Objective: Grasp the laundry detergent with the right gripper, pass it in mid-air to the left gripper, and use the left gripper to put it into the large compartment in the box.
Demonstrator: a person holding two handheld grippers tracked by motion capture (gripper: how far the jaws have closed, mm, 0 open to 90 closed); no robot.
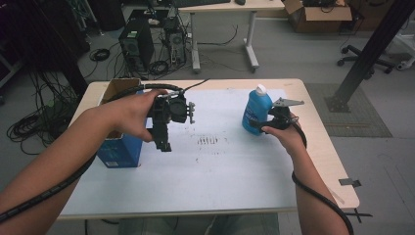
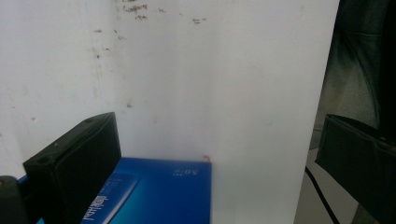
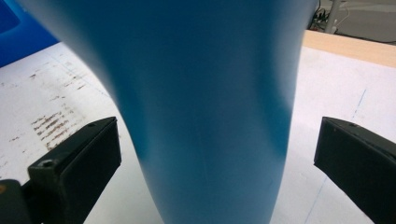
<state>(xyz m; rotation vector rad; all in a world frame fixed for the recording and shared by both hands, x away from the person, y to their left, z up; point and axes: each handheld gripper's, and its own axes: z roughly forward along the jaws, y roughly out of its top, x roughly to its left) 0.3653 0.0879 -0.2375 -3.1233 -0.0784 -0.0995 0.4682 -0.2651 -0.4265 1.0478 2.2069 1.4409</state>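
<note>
- While the blue bottle [image 1: 256, 111] stands upright on the white sheet [image 1: 210, 161] that covers the tabletop [image 1: 323, 147], all positions below are referenced to this bottle.
- Right tool [image 1: 272, 121]: held in the person's right hand [image 1: 284, 134] just beside the bottle, on its right, at the level of its lower half. In the right gripper view the bottle body [image 3: 201, 102] stands between the two black jaws, which are spread wide; a gap of white sheet shows on each side, so the jaws are released and not touching the bottle.
- Left tool [image 1: 163, 142]: held in the person's left hand [image 1: 134, 115], well apart from the bottle on its left, raised above the sheet and pointing downward. In the left gripper view its jaws stand wide apart with nothing between them; the tool is released.
- Blue carton [image 1: 120, 149]: stands left of the bottle, beyond the left tool, near the left edge of the tabletop, with its top flaps open. In the left gripper view one corner of the carton [image 2: 163, 191] lies below the jaws.
- Dark smudges [image 1: 209, 141]: marked on the sheet between the bottle and the carton.
- White cap [image 1: 261, 89]: closes the top of the bottle.
- Floor beyond the bottle: a computer tower [image 1: 137, 44] with cables, and a second desk [image 1: 230, 7] farther back.
</note>
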